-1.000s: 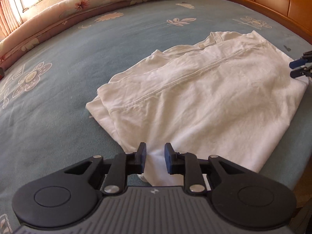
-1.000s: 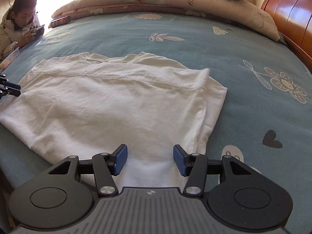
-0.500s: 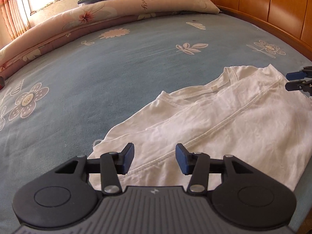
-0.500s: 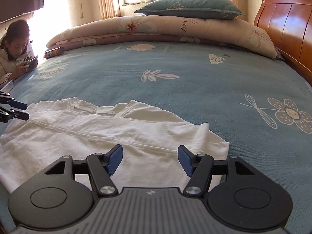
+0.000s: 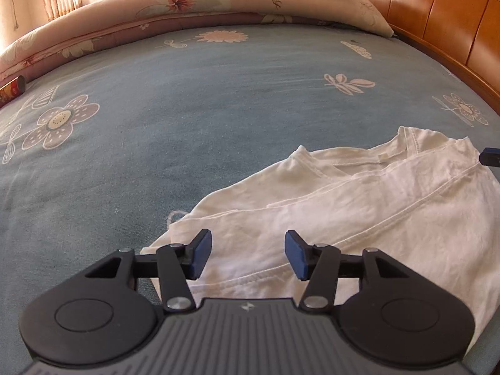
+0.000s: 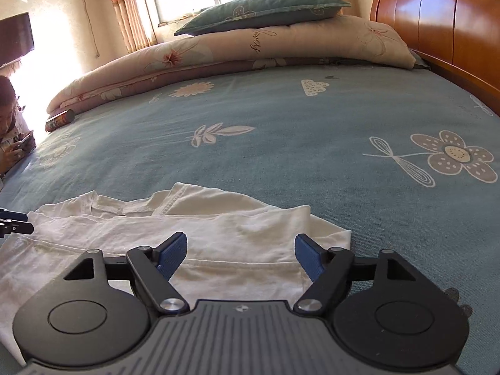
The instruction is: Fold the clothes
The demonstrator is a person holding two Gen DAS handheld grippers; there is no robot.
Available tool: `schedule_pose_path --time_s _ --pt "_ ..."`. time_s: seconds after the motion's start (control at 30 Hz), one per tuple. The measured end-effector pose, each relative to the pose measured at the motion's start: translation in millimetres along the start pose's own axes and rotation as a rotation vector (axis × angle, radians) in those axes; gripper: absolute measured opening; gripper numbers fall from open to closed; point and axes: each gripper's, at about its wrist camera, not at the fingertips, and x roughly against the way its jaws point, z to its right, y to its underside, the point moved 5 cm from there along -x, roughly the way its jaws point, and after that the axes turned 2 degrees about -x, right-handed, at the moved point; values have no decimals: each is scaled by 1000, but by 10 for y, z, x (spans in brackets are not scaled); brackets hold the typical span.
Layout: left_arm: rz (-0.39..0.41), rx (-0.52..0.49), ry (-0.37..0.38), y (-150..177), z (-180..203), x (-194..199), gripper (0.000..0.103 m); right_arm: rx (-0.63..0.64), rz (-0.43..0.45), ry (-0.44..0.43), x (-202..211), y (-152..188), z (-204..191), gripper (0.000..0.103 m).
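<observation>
Roughly, left to right:
Left gripper: jaws apart, nothing between them; white T-shirt lies flat on the blue bedsheet under and ahead-right of the jaws.
Right gripper: jaws apart, empty, over the shirt's right edge.
Progress: shirt lies in layers, hem line across the body, collar at the far side; looks part-folded. Further folds possibly left; cannot settle it.
Views: only the right view shows a seated person far left of its jaws, and a can.
</observation>
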Motion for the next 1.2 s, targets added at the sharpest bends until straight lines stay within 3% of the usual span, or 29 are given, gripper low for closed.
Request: schedule_pose_path --time_s 0.1,0.27,0.43,0.8,0.97,1.2 --pt "-10 78 -16 3 -49 34 54 -35 -52 111 -2 94 26 80" --pt "31 124 4 20 -104 364 53 -109 41 3 543 259 -152 85" --pt "-3 129 55 344 85 642 54 -24 11 -57 786 499 -470 85" --pt "-71 148 79 1158 390 925 59 37 -41 -11 980 945 -615 85" --pt "0 135 97 1075 495 1108 67 33 -15 -40 1092 990 -599 88" --pt "-87 175 57 1206 579 869 67 -40 -76 -17 993 1226 -426 88"
